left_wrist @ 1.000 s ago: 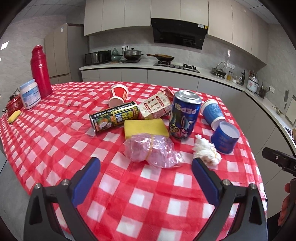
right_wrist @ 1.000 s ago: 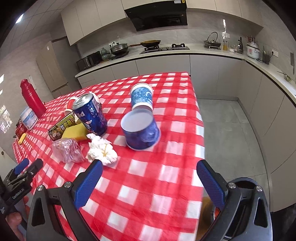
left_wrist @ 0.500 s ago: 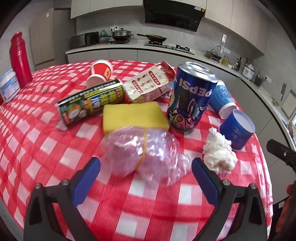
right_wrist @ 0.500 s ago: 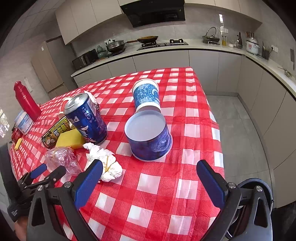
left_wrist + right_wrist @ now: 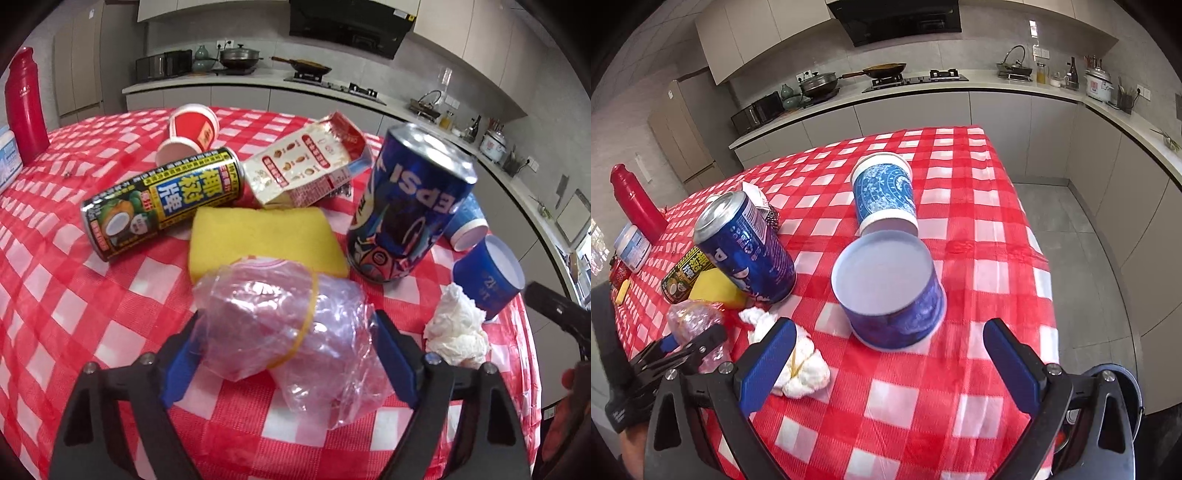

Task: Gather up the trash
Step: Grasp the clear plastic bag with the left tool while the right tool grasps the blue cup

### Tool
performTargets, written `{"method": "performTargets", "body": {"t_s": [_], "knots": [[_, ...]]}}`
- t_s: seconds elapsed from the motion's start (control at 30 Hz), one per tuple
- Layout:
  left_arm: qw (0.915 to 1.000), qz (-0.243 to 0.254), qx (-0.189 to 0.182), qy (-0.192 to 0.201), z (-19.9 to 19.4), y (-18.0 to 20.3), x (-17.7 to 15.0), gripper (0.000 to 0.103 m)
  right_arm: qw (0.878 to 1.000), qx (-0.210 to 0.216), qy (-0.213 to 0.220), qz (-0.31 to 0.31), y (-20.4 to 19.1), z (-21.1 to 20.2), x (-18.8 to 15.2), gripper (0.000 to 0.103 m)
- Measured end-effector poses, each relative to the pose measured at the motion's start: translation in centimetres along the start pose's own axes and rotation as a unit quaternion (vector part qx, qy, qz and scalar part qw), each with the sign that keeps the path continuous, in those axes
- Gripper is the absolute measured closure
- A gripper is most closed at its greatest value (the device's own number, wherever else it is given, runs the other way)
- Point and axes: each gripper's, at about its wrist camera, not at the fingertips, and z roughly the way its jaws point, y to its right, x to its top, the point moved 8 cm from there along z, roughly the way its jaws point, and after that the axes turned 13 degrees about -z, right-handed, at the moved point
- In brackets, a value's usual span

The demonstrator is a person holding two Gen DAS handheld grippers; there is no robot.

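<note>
A crumpled clear plastic bag [image 5: 273, 325] with a yellow band lies at the near side of the red checked table [image 5: 92, 325]. My left gripper [image 5: 288, 350] straddles it, jaws closing, both blue pads touching its sides. The same gripper [image 5: 683, 350] shows at the lower left of the right wrist view. My right gripper [image 5: 890, 363] is open just in front of a blue paper cup [image 5: 890, 291] on its side, with nothing between the fingers. A white tissue wad [image 5: 801, 365] lies beside its left finger.
Behind the bag are a yellow sponge [image 5: 262, 236], a Pepsi can [image 5: 406, 206], a coconut drink can [image 5: 162, 199], a snack carton [image 5: 306, 166], a red cup [image 5: 192, 129] and a second blue cup [image 5: 882, 192]. A dark round container [image 5: 1115, 384] stands on the floor past the table's right edge.
The left gripper moved in over the plastic bag and narrowed its jaws onto it. The right gripper came closer to the lying blue cup and stayed open.
</note>
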Motion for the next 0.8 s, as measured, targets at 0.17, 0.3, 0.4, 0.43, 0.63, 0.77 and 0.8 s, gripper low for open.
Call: {"method": "performTargets", "body": {"t_s": [0.17, 0.3, 0.4, 0.43, 0.63, 0.77, 0.8], "knots": [[0.9997, 0.02, 0.004, 0.013, -0.9, 0.0, 0.1, 0.017, 1.0, -0.019, -0.008, -0.011, -0.3, 2.0, 0.7, 0.001], [0.9995, 0.025, 0.01, 0.013, -0.7, -0.1, 0.3, 0.018, 0.998, -0.045, -0.031, -0.02, 0.1, 4.1, 0.8, 0.001], [0.9994, 0.027, 0.015, 0.014, -0.5, -0.3, 0.5, 0.018, 0.998, -0.047, -0.04, -0.021, 0.4, 5.1, 0.8, 0.001], [0.9994, 0.027, 0.016, 0.015, -0.5, -0.3, 0.6, 0.018, 0.998, -0.048, -0.043, -0.025, 0.3, 5.4, 0.8, 0.001], [0.9992, 0.03, 0.02, 0.016, -0.4, -0.2, 0.7, 0.018, 0.998, -0.035, -0.038, -0.035, -0.4, 5.1, 0.7, 0.024], [0.9988, 0.036, 0.019, 0.026, -1.4, 0.3, 0.6, 0.018, 0.999, -0.032, -0.026, -0.033, -0.7, 3.7, 0.7, 0.024], [0.9986, 0.039, 0.019, 0.031, -1.7, 0.5, 0.6, 0.018, 0.999, -0.031, -0.023, -0.034, -0.7, 3.2, 0.7, 0.024]]}}
